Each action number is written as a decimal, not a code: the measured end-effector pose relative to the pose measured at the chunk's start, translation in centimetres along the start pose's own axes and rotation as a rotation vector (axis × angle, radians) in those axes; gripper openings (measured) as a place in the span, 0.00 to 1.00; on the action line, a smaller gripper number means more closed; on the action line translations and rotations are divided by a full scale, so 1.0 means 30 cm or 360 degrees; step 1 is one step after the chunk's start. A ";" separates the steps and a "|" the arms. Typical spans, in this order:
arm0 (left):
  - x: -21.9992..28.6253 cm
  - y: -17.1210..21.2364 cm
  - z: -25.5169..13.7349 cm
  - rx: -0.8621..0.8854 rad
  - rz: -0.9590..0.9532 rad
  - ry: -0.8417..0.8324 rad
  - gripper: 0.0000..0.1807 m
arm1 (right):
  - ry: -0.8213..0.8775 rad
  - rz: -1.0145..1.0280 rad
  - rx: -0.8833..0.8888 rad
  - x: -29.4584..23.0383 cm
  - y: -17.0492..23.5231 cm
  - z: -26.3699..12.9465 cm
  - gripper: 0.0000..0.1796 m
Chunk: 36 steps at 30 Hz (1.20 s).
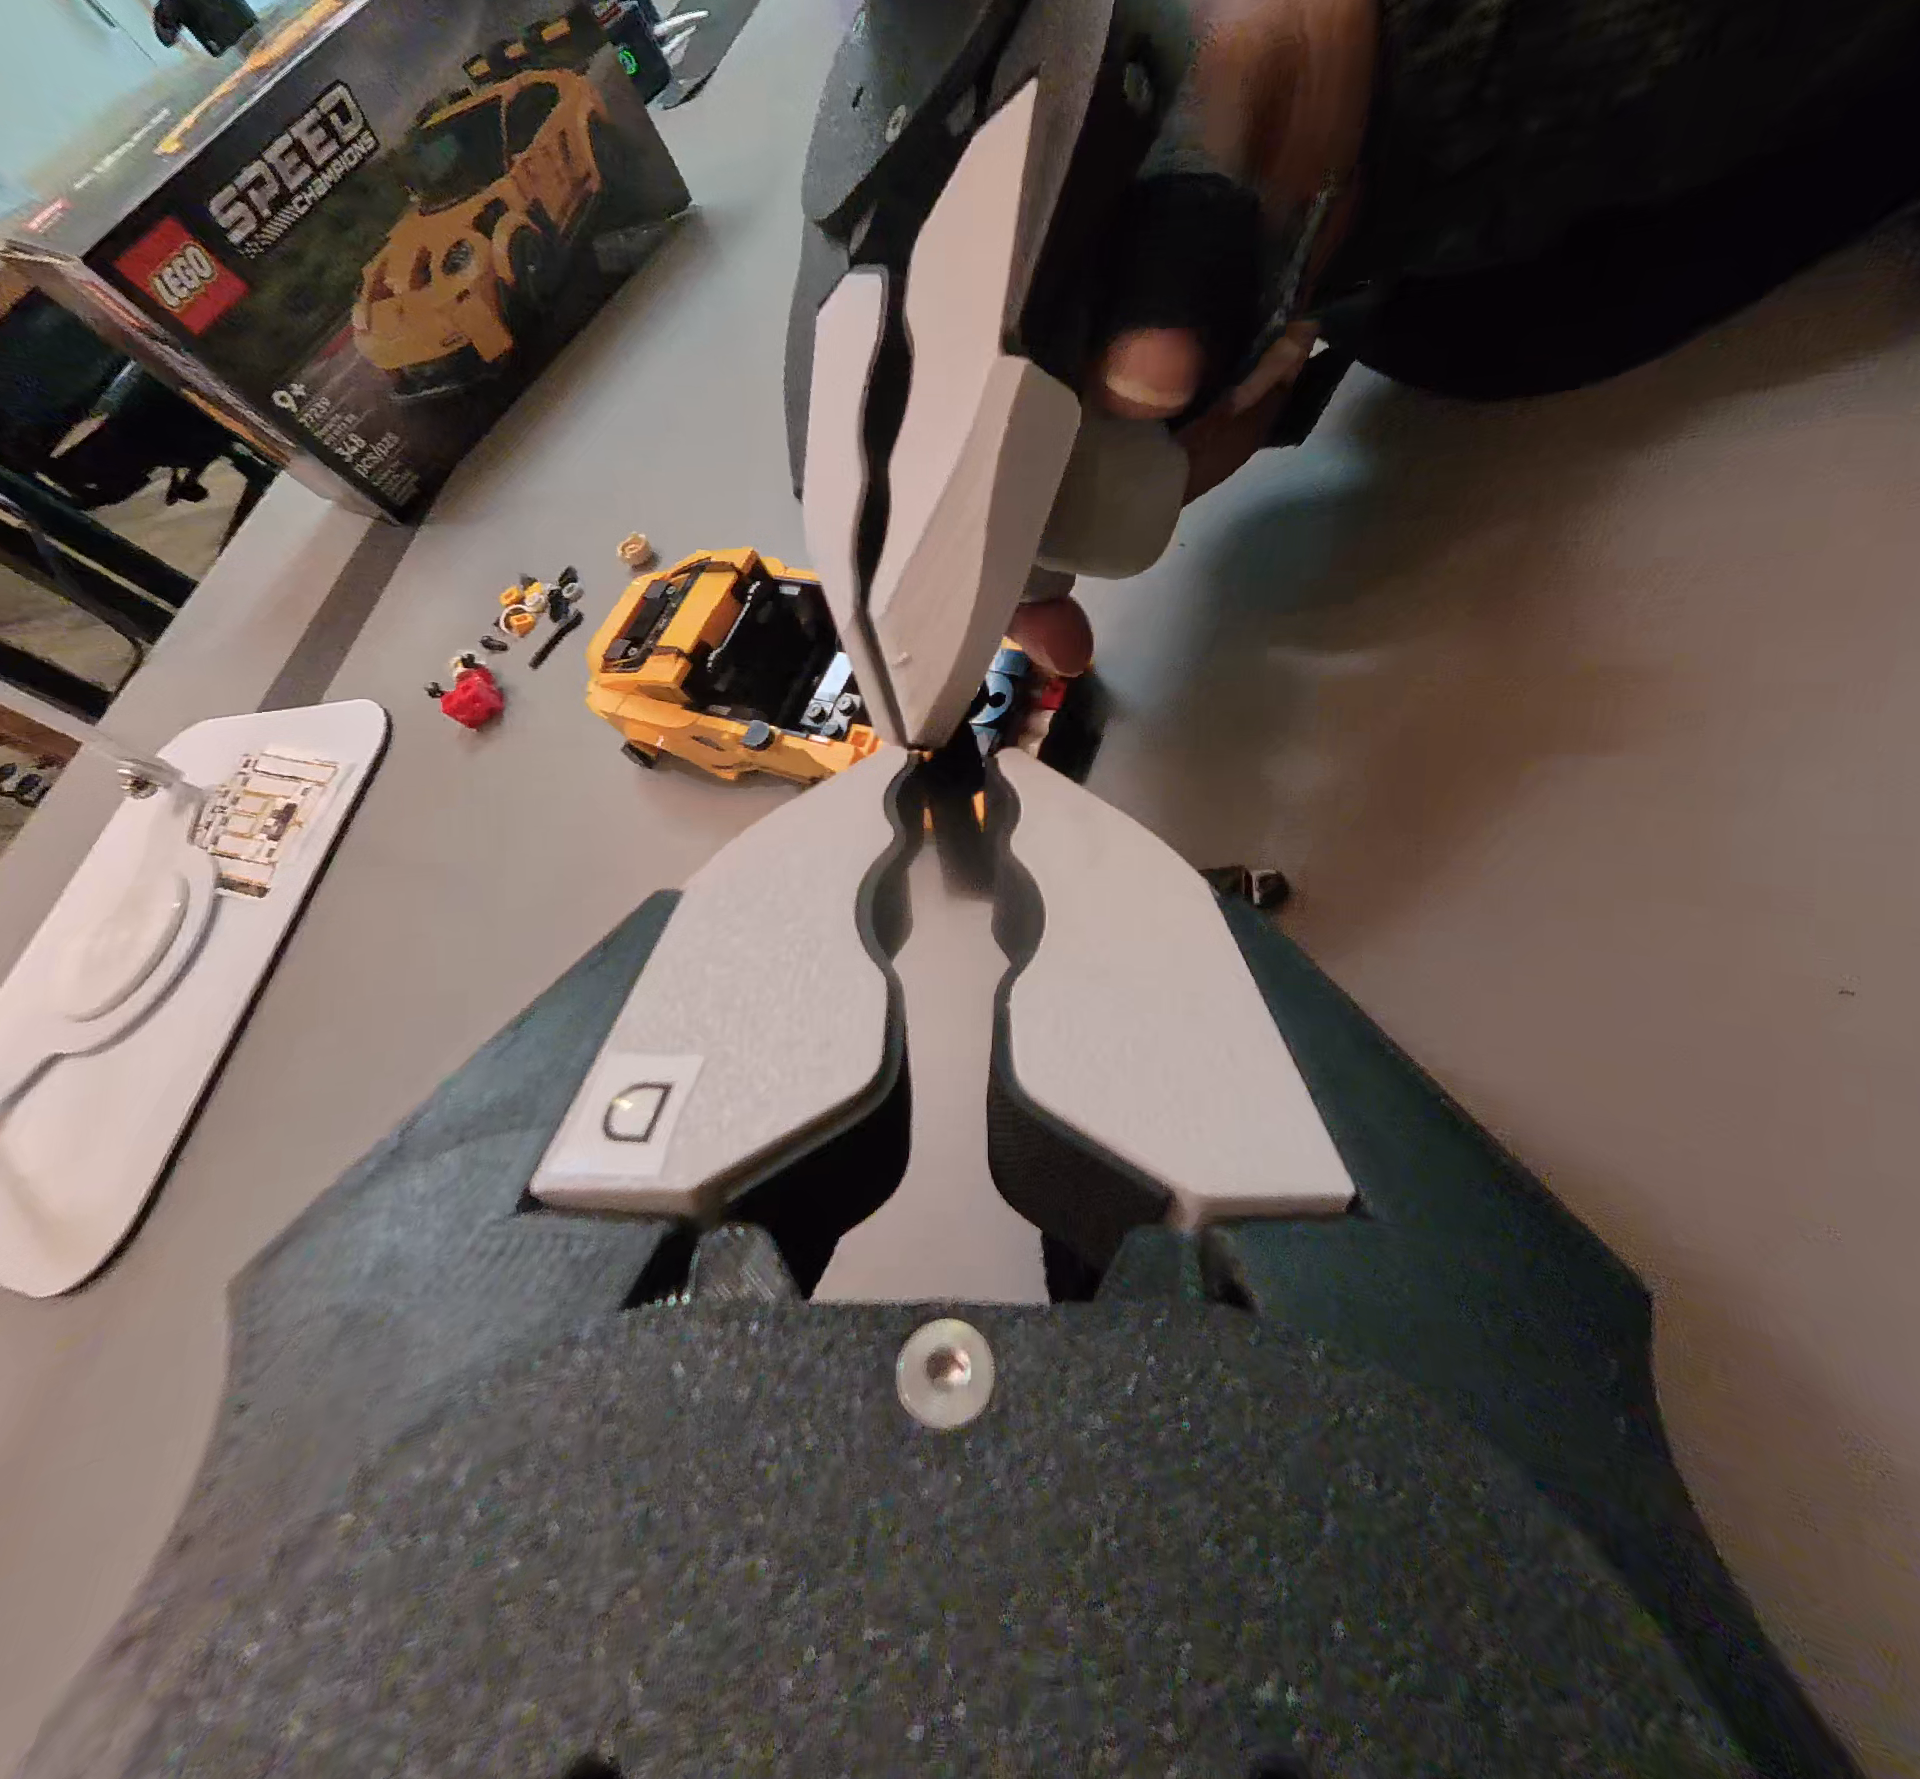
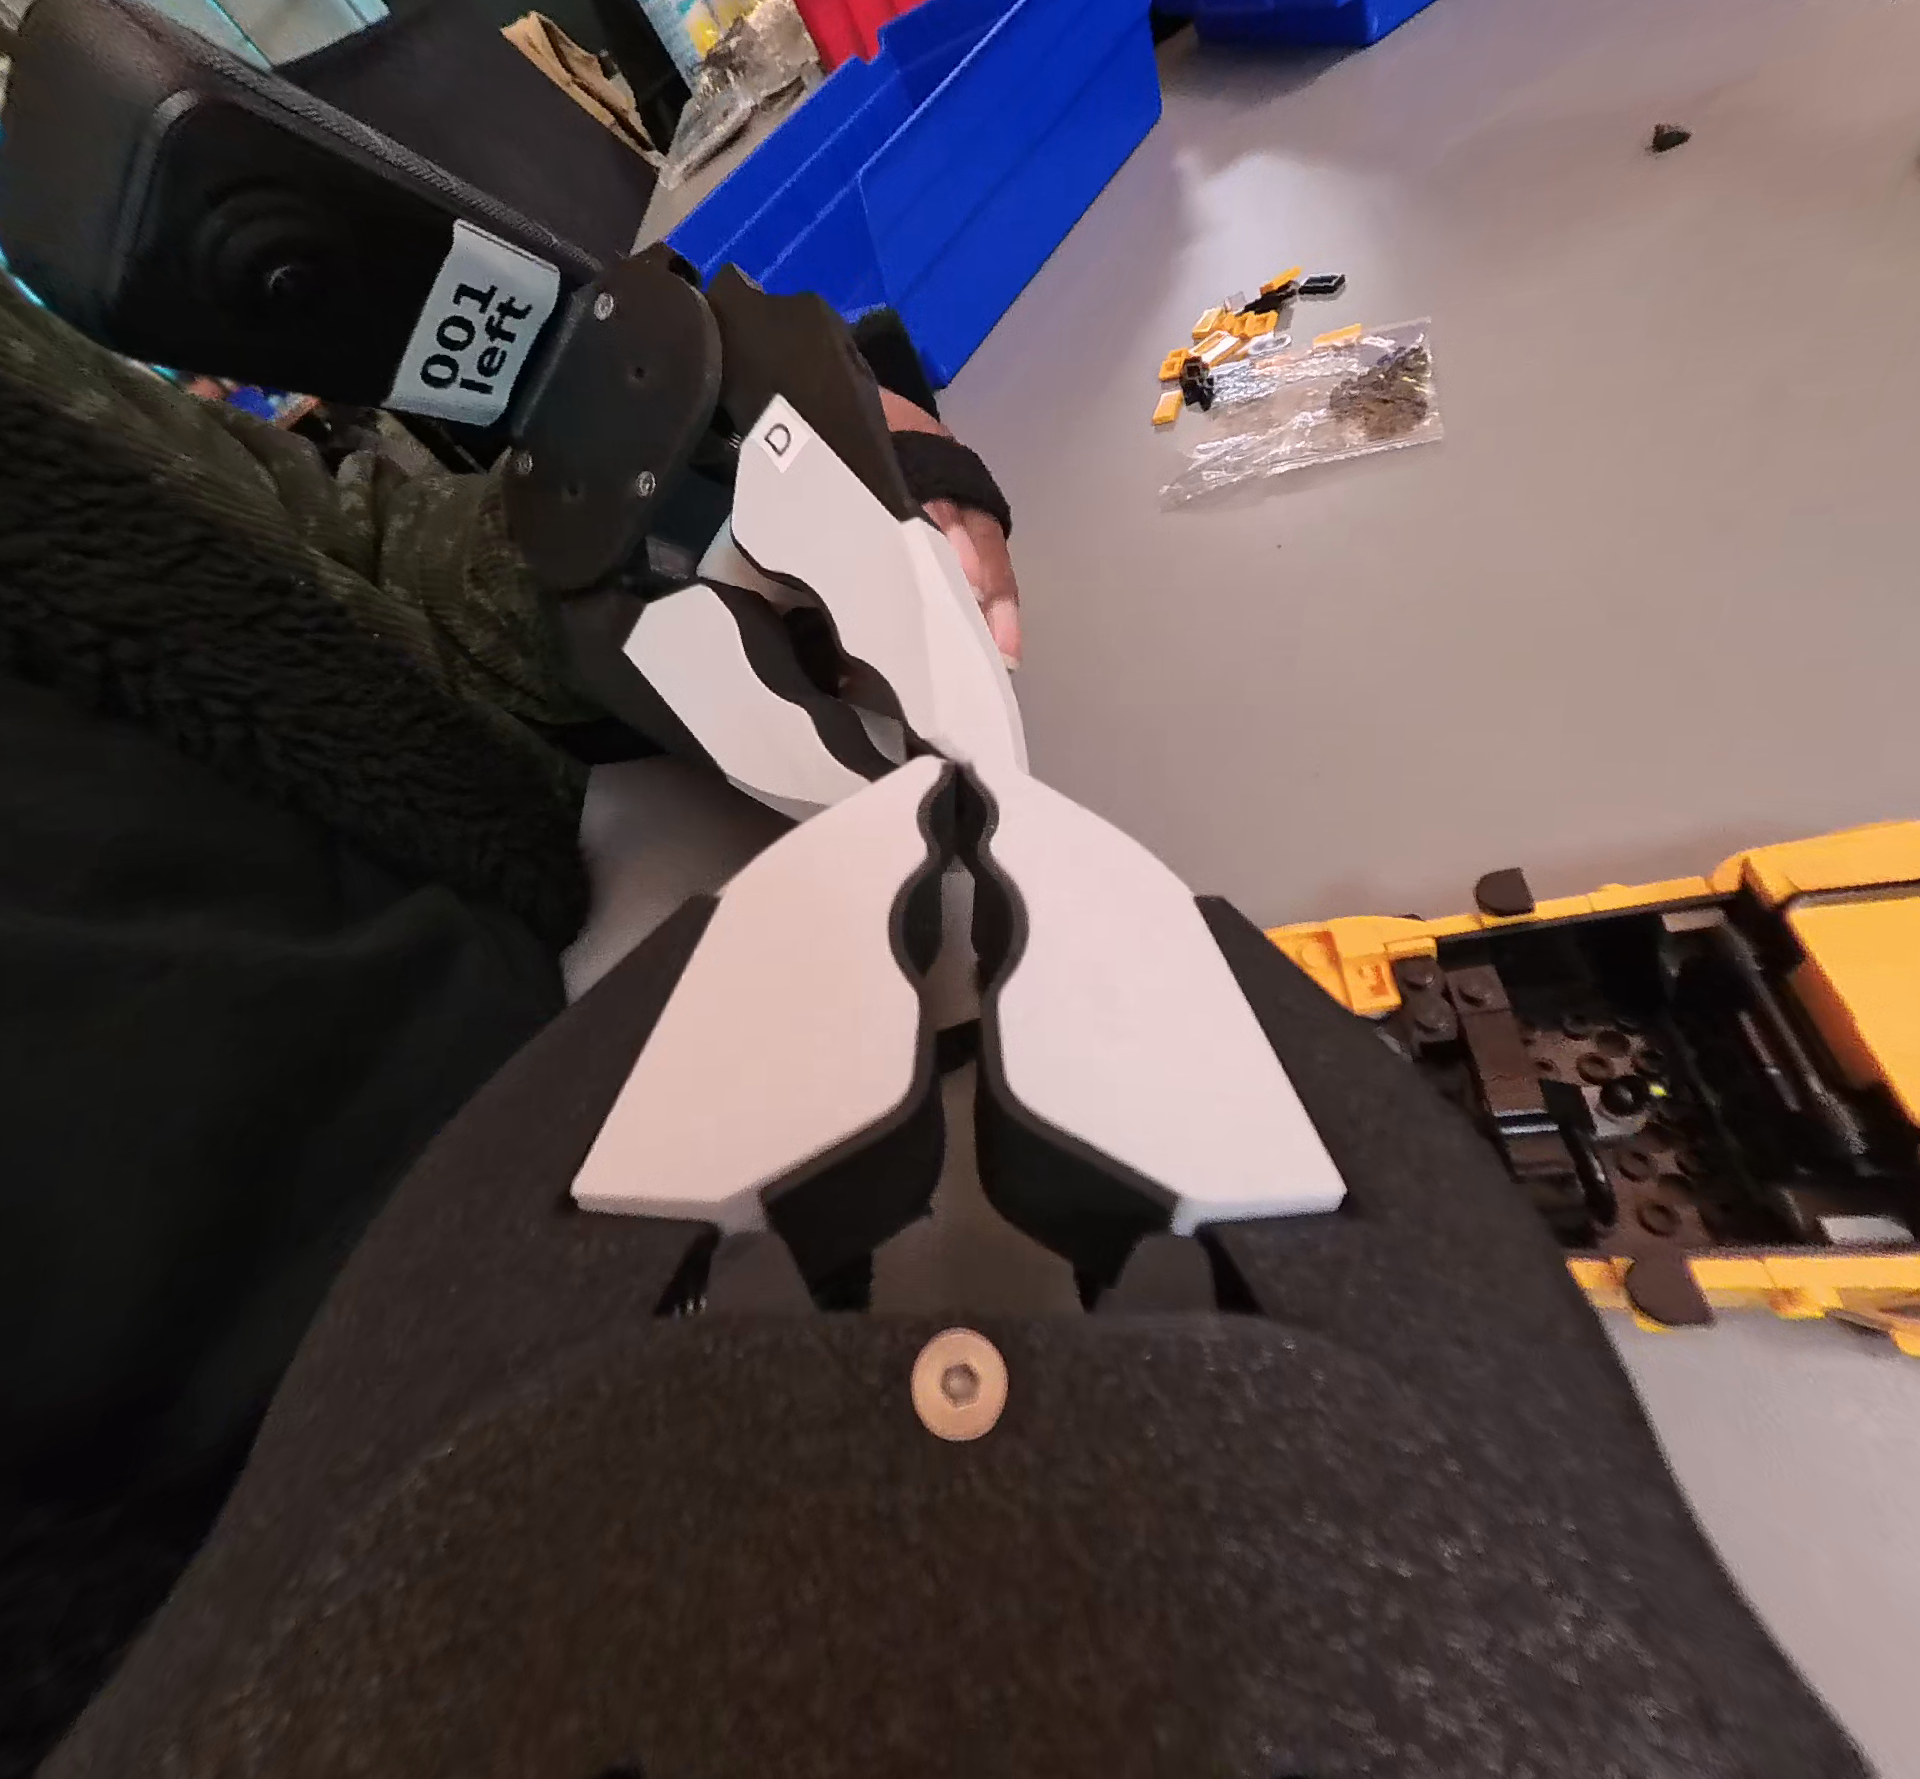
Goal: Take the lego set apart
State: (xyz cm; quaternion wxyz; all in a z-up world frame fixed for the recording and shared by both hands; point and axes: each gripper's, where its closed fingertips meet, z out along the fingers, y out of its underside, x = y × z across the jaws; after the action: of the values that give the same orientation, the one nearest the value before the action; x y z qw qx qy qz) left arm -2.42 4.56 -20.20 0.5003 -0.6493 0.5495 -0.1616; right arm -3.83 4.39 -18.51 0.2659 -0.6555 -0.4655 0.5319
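The yellow lego car (image 1: pixel 717 680) lies on the grey table (image 1: pixel 1455 898) with its roof off and its black interior open. It also shows at the right of the right wrist view (image 2: pixel 1621 1054). My left gripper (image 1: pixel 940 773) is shut on a small black lego piece (image 1: pixel 951 836) just in front of the car. My right gripper (image 1: pixel 914 732) comes down from above, shut, and its tips meet the top of the same piece. In the right wrist view the two grippers meet tip to tip, the right one (image 2: pixel 961 773) below the left one (image 2: pixel 935 747), and the piece is hidden.
Loose small parts (image 1: pixel 530 617) and a red piece (image 1: pixel 473 695) lie left of the car. The lego box (image 1: pixel 364 223) stands behind, with a white pad (image 1: pixel 156 950) at the left. A plastic bag with yellow and black parts (image 2: pixel 1299 410) and blue bins (image 2: pixel 987 129) lie beyond.
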 end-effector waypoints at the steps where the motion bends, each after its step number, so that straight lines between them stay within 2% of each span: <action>1: 0.002 0.002 0.001 -0.0003 -0.0001 0.0007 0.06 | 0.0003 -0.0012 -0.0004 -0.002 0.002 0.001 0.00; 12: -0.009 -0.007 -0.005 0.0043 -0.0032 -0.0005 0.05 | 0.0040 -0.0028 0.0088 0.012 -0.024 -0.018 0.00; 14: -0.013 -0.010 -0.006 0.0048 -0.0024 -0.0021 0.05 | 0.0022 -0.0001 0.0104 0.010 -0.029 -0.020 0.07; 19: -0.009 -0.011 0.000 0.0039 0.0027 -0.0038 0.06 | -0.0003 0.0021 0.0081 -0.003 -0.021 -0.006 0.10; 24: -0.001 -0.005 0.006 0.0011 0.0089 -0.0051 0.06 | 0.0002 0.0069 0.0064 0.004 -0.011 -0.002 0.08; 26: -0.001 -0.003 0.008 0.0006 0.0101 -0.0054 0.06 | -0.0006 0.0061 0.0078 0.000 -0.016 -0.006 0.00; 36: -0.001 -0.011 0.007 0.0048 0.0058 -0.0034 0.05 | 0.0024 0.0010 0.0098 0.002 -0.023 -0.011 0.00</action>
State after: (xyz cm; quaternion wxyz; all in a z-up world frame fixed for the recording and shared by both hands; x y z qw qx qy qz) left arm -2.09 4.65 -20.02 0.5189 -0.6332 0.5533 -0.1537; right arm -3.74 4.78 -17.86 0.2877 -0.6524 -0.4450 0.5418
